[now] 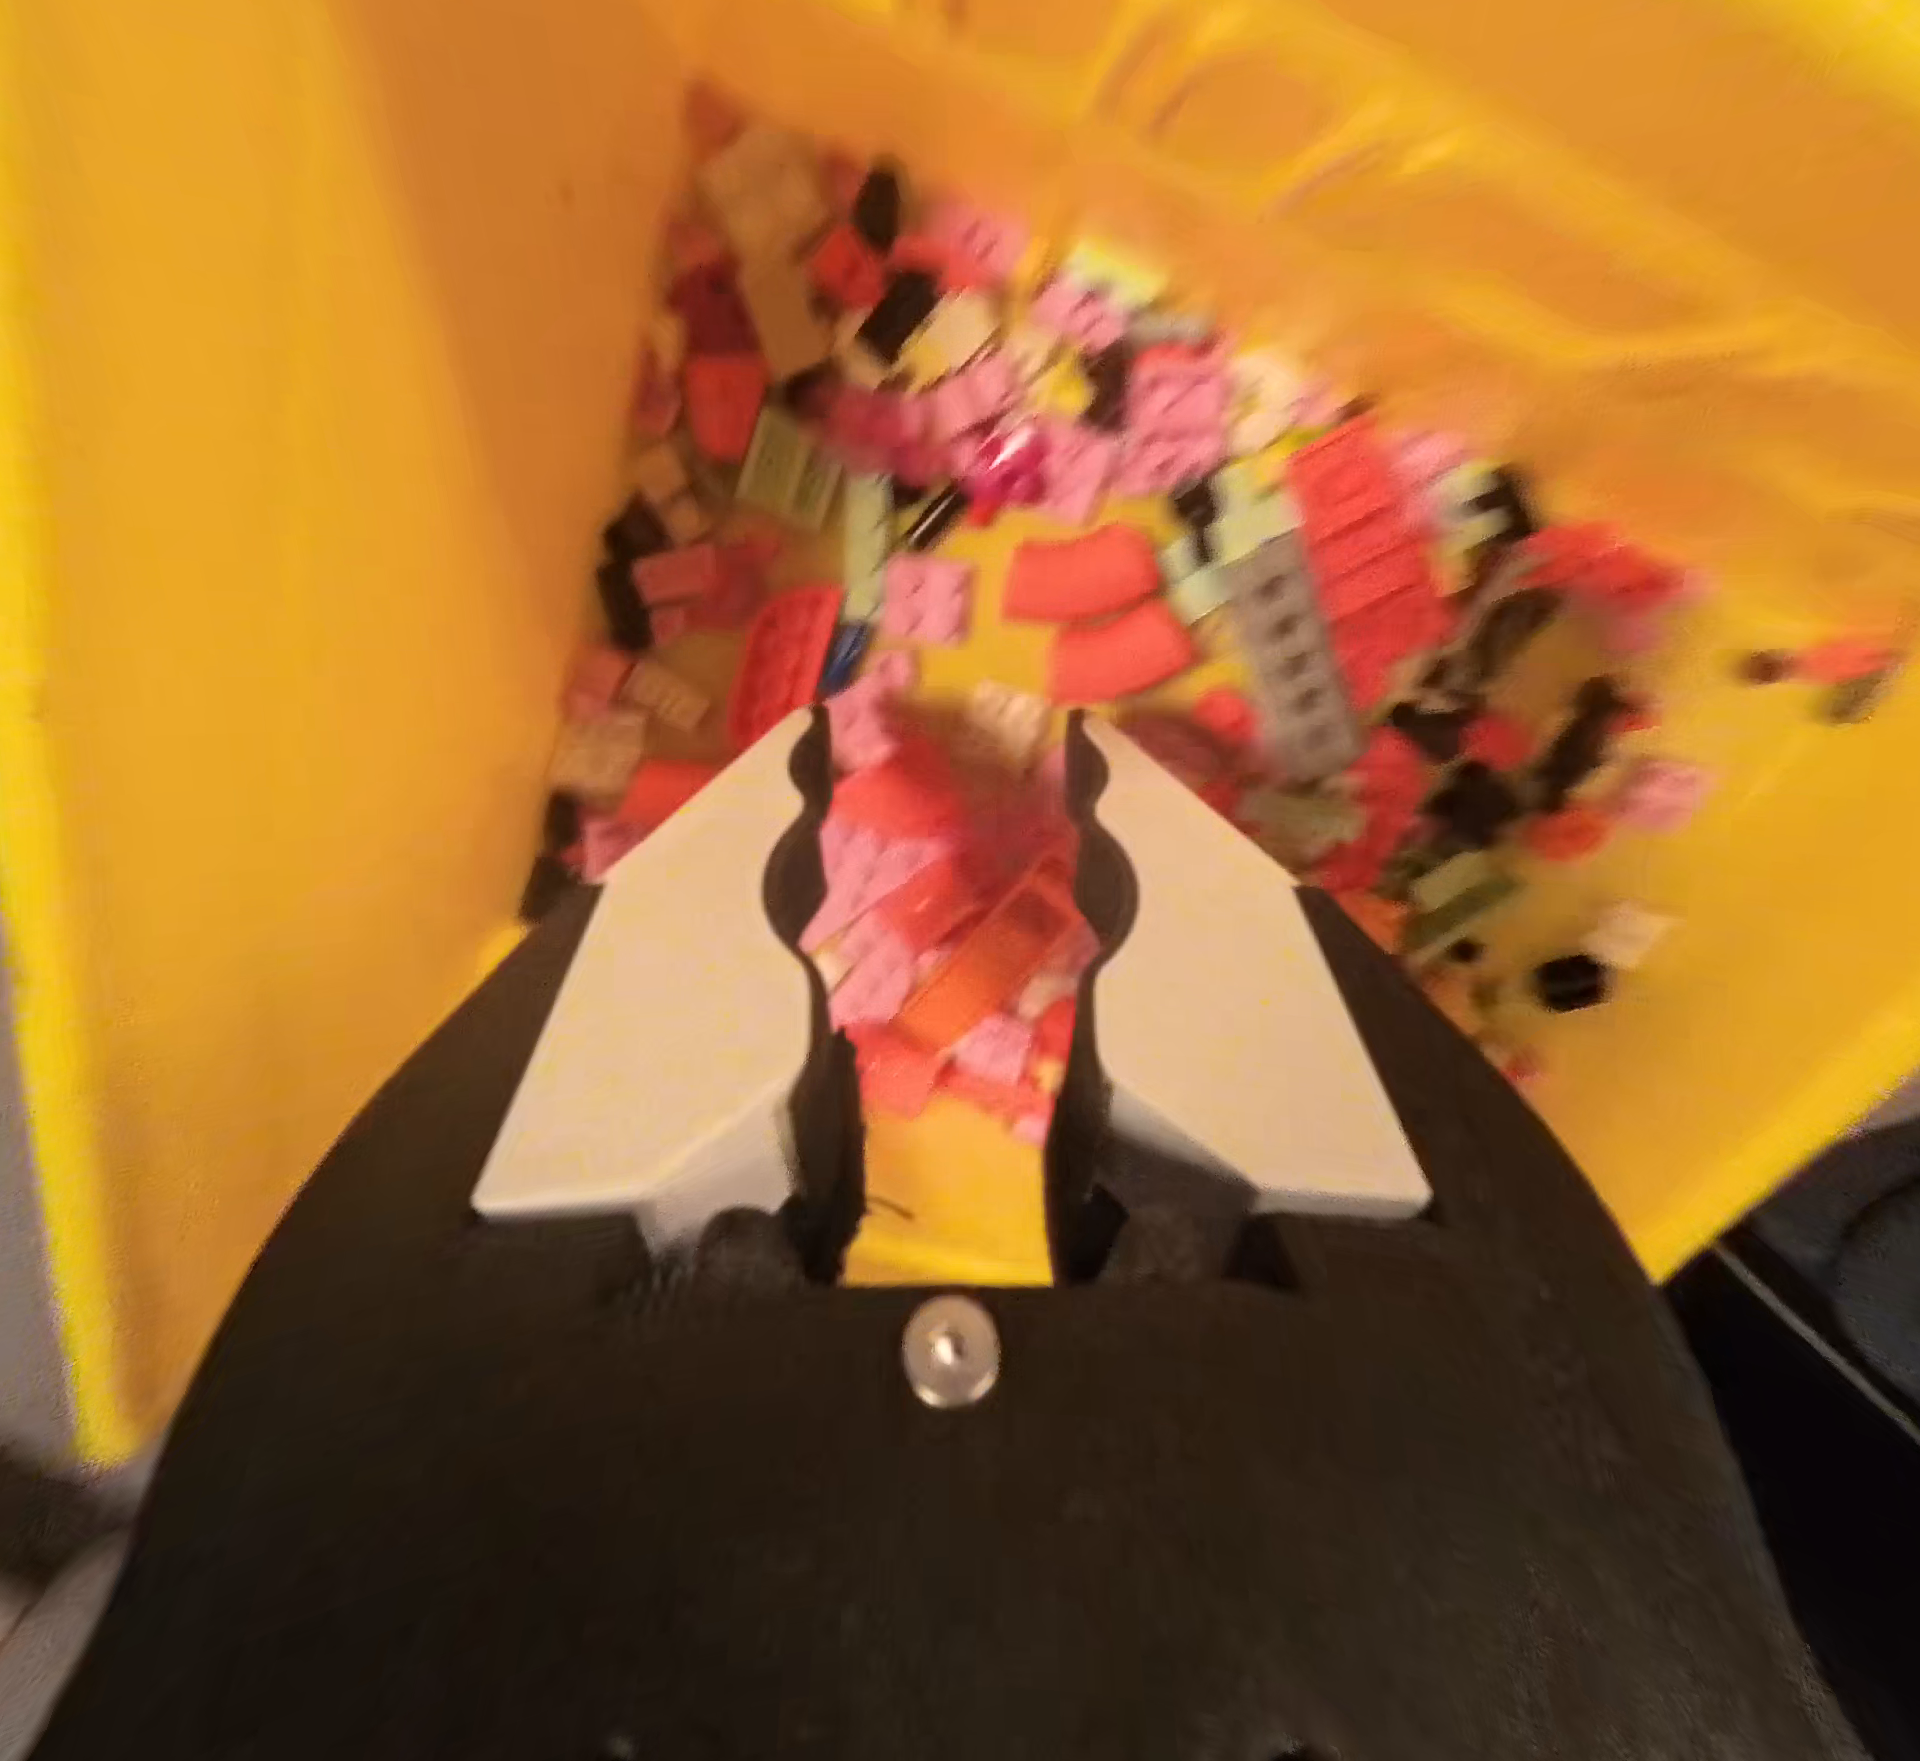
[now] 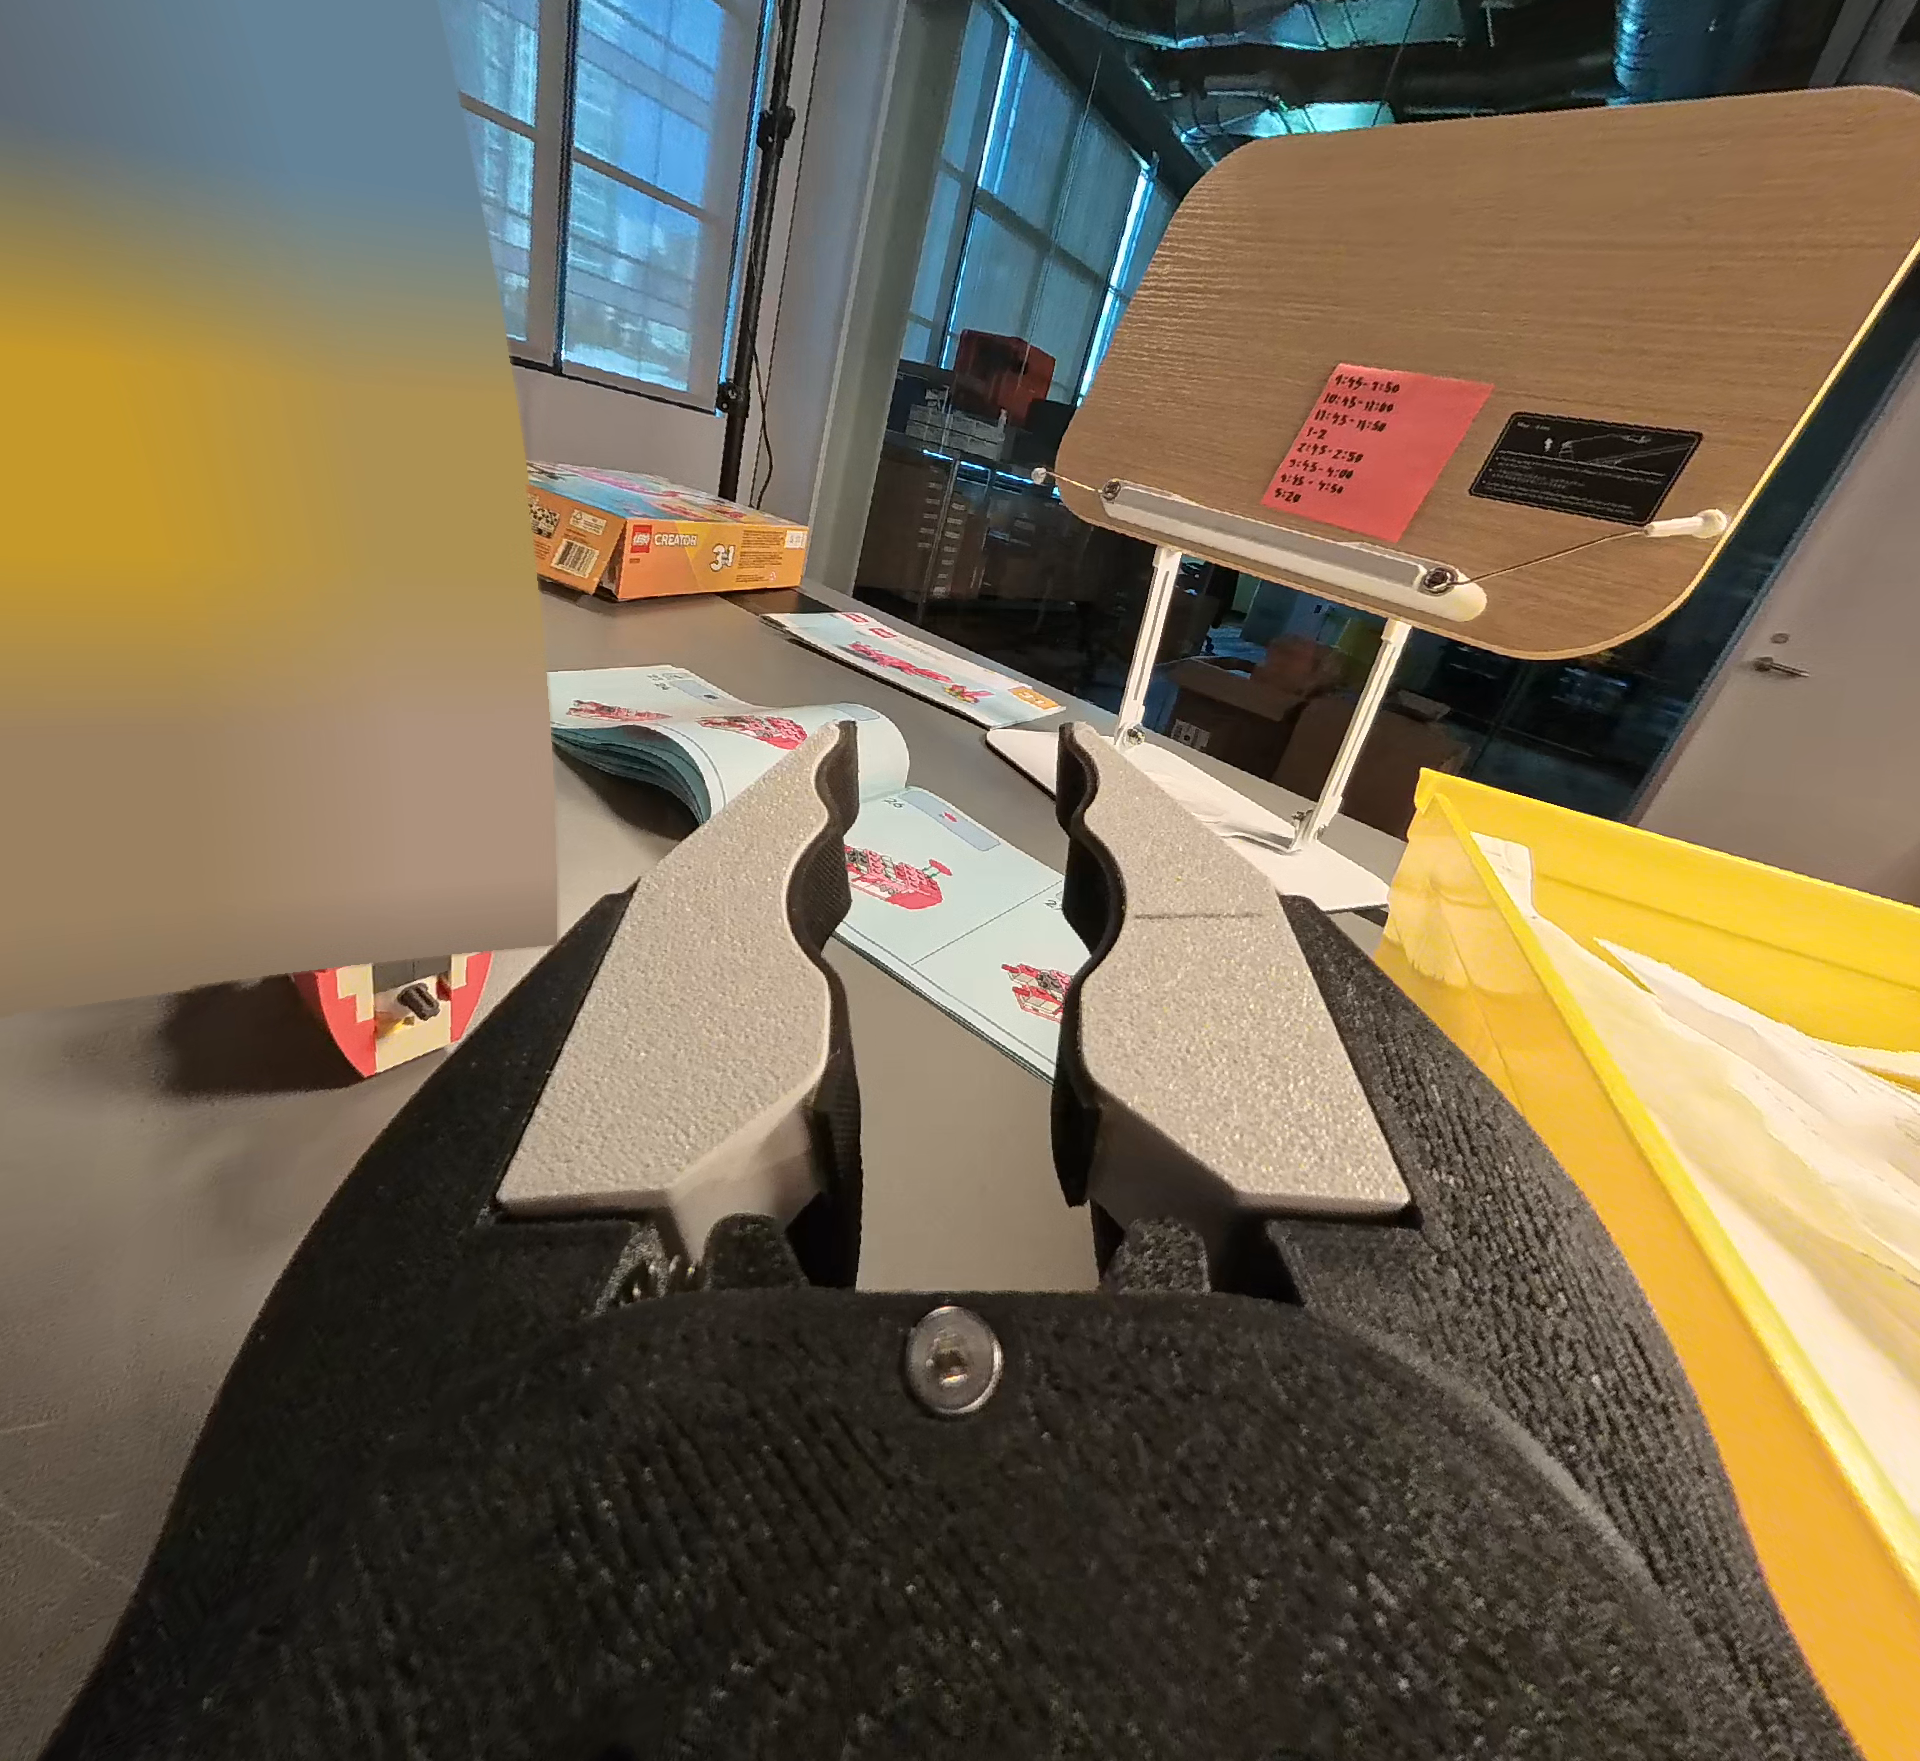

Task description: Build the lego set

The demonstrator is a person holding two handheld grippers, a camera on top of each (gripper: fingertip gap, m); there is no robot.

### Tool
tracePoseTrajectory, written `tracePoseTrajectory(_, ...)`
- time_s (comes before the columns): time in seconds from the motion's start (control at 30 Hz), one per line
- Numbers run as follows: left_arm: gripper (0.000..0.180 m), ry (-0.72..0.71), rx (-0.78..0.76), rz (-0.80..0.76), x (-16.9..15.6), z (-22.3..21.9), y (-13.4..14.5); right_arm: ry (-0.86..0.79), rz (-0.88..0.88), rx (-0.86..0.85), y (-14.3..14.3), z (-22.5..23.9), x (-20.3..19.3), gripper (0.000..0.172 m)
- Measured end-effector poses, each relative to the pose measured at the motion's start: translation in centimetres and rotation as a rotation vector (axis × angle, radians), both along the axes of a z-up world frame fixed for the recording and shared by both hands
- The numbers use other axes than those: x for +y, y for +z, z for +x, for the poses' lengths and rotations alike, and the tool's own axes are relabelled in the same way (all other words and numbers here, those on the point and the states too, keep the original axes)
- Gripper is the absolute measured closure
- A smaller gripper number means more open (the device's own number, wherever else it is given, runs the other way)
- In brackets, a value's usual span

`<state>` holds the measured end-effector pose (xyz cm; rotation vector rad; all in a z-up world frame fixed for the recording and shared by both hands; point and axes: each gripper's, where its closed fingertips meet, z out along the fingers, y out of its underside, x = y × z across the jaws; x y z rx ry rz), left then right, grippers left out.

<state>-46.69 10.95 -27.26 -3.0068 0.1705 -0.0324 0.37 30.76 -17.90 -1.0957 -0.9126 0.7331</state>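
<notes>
Glossy yellow plastic bin (image 1: 312,361), wood-grain board (image 2: 1507,277)

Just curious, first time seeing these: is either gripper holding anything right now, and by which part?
Nothing is held. The left gripper hangs open over toy bricks; the right gripper is open above a booklet.

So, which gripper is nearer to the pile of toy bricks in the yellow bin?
Left. The left gripper is inside the yellow bin, open just above the bricks. The right gripper hangs open over the open booklet on the table.
</notes>
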Motion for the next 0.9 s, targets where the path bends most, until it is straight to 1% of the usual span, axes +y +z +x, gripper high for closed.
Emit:
tracePoseTrajectory(0.07,0.123,-0.044,-0.115,0.113,1.6,2.4,0.7,0.0,0.001,-0.001,0.0,0.0,0.0,0.135)
tracePoseTrajectory(0.1,0.116,-0.062,-0.136,0.142,2.0,3.2,0.8,-0.001,0.002,-0.001,0.0,0.0,0.0,0.135)
tracePoseTrajectory(0.17,0.101,-0.102,-0.108,0.167,2.7,4.1,0.4,-0.001,0.003,-0.001,0.0,0.0,0.0,0.135)
tracePoseTrajectory(0.2,0.087,-0.12,-0.056,0.186,3.2,4.0,0.1,-0.002,0.003,-0.001,0.0,0.0,0.0,0.135)
tracePoseTrajectory(0.27,0.082,-0.159,0.039,0.201,3.7,3.7,-0.5,-0.003,0.002,-0.001,0.0,0.0,0.0,0.135)
tracePoseTrajectory(0.37,0.081,-0.186,0.067,0.157,3.5,4.1,-1.7,-0.004,0.002,0.0,0.0,0.0,0.0,0.135)
tracePoseTrajectory(0.4,0.082,-0.178,0.072,0.159,3.5,4.0,-1.7,-0.004,0.003,0.0,0.0,0.0,0.0,0.135)
tracePoseTrajectory(0.47,0.092,-0.141,0.158,0.155,3.4,2.2,-1.3,-0.003,0.003,0.0,0.0,0.0,0.0,0.135)
tracePoseTrajectory(0.53,0.106,-0.098,0.285,0.123,2.6,-0.5,-0.9,-0.002,0.003,0.0,0.0,0.0,0.0,0.135)
tracePoseTrajectory(0.6,0.107,-0.047,0.359,0.06,1.3,-2.6,-0.9,-0.001,0.002,0.0,0.0,0.0,0.0,0.135)
tracePoseTrajectory(0.67,0.107,-0.007,0.342,0.055,0.7,-3.3,-0.9,0.0,0.003,0.0,0.0,0.0,0.0,0.135)
tracePoseTrajectory(0.8,0.108,0.027,0.233,0.099,0.1,-2.8,0.1,0.0,0.002,0.0,0.0,0.0,0.0,0.135)
tracePoseTrajectory(0.87,0.114,0.021,0.183,0.058,-0.9,-2.2,0.4,0.0,0.002,0.0,0.0,0.0,0.0,0.135)
tracePoseTrajectory(0.9,0.114,0.02,0.168,-0.003,-2.0,-1.9,0.4,-0.001,0.001,0.0,0.0,0.0,0.0,0.135)
